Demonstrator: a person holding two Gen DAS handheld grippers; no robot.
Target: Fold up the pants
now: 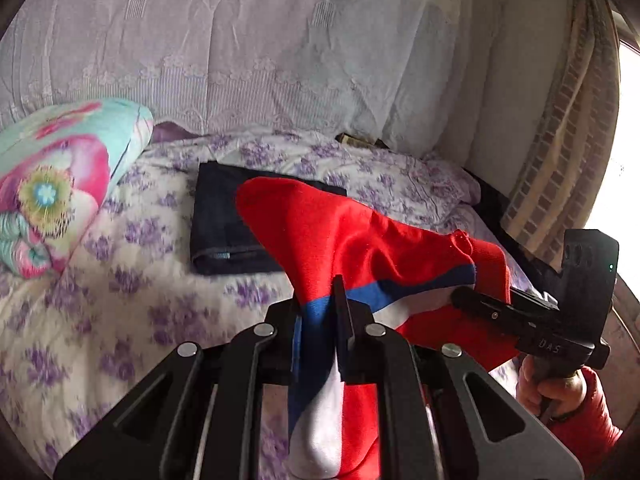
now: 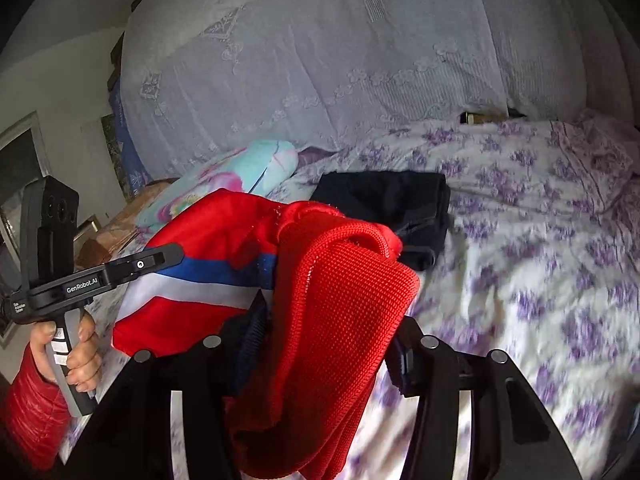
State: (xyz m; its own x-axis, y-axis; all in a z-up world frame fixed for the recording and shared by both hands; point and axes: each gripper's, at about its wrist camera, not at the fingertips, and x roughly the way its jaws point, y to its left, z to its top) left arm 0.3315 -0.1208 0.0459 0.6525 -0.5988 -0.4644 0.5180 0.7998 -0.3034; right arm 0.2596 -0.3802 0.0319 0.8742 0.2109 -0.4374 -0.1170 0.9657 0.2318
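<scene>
i hold the red track pants lifted clear of the bed, at 6 o'clock from the folded dark garment. left tongs pinch the striped edge; right tongs grip a thick bunch. step: lift and spread. next: draw both apart, lay flat.

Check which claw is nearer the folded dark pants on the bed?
Hard to call; left, if either. The left claw and right claw both hold the red pants in front of the dark pants.
</scene>
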